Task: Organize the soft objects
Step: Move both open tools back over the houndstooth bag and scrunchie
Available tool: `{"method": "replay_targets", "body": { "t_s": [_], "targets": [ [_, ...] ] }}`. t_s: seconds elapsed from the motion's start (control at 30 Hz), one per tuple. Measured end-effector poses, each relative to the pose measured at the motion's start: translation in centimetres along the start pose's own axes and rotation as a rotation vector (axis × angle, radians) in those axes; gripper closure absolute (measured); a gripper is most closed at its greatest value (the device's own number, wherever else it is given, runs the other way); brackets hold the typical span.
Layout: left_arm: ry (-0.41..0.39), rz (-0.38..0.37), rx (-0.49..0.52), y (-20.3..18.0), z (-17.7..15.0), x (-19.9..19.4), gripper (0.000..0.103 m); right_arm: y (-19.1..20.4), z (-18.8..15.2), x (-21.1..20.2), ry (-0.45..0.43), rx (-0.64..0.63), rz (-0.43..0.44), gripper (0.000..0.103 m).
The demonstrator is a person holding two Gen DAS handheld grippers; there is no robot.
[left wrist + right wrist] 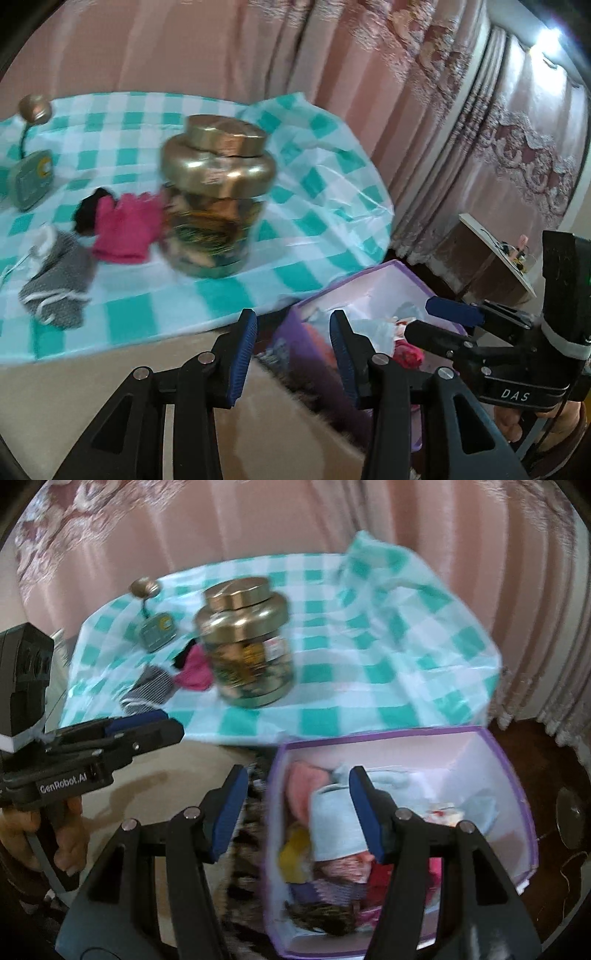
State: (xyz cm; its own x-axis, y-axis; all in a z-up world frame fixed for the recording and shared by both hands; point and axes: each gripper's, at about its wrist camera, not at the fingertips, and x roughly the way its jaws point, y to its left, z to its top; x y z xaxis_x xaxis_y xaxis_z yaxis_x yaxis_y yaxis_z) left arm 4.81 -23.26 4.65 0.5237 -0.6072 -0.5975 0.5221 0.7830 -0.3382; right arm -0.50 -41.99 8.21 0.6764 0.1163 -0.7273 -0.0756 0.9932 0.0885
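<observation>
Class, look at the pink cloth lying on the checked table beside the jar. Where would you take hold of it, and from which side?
Grip the pink cloth at its near free edge, coming down from above on the side away from the jar. It lies flat and crumpled against the jar, with a black cloth behind and a grey cloth beside it.

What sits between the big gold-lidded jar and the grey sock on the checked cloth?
A pink cloth lies between jar and grey sock, clearest in the left wrist view.
</observation>
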Motion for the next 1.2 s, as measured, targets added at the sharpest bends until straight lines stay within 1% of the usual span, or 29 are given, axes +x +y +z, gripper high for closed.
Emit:
{"method": "replay_targets", "body": {
  "t_s": [0.17, 0.33, 0.5, 0.6, 0.7, 0.83, 1.0, 1.2],
  "targets": [
    [-0.001, 0.050, -0.072, 3.4, -1.6, -2.2, 0.060, 3.3, -0.4, 1.4, 0.024, -0.043, 0.065, 0.042],
    [-0.024, 0.084, -0.129, 6.1, -2.6, -4.4, 0.060, 6.7, -0.8, 2.8, 0.053, -0.084, 0.124, 0.042],
    [-0.039, 0.095, -0.194, 8.6, -3.4, -5.9, 0.060, 9.2, -0.7, 3.5, 0.055, -0.129, 0.147, 0.042],
    [-0.052, 0.104, -0.247, 10.3, -3.5, -6.7, 0.060, 10.6, -0.7, 4.2, 0.059, -0.168, 0.144, 0.042],
    [-0.055, 0.110, -0.291, 11.8, -3.4, -7.1, 0.060, 12.3, -0.7, 5.0, 0.065, -0.203, 0.179, 0.042],
    [-0.042, 0.131, -0.338, 13.5, -3.0, -7.1, 0.061, 14.1, -0.6, 6.0, 0.070, -0.238, 0.195, 0.042],
    [-0.039, 0.163, -0.329, 15.3, -1.3, -6.8, 0.061, 15.8, -0.5, 7.5, 0.087, -0.289, 0.198, 0.038],
    [-0.003, 0.203, -0.347, 18.4, 1.5, -4.8, 0.061, 16.4, -0.6, 8.6, 0.098, -0.314, 0.185, 0.034]
  ]
}}
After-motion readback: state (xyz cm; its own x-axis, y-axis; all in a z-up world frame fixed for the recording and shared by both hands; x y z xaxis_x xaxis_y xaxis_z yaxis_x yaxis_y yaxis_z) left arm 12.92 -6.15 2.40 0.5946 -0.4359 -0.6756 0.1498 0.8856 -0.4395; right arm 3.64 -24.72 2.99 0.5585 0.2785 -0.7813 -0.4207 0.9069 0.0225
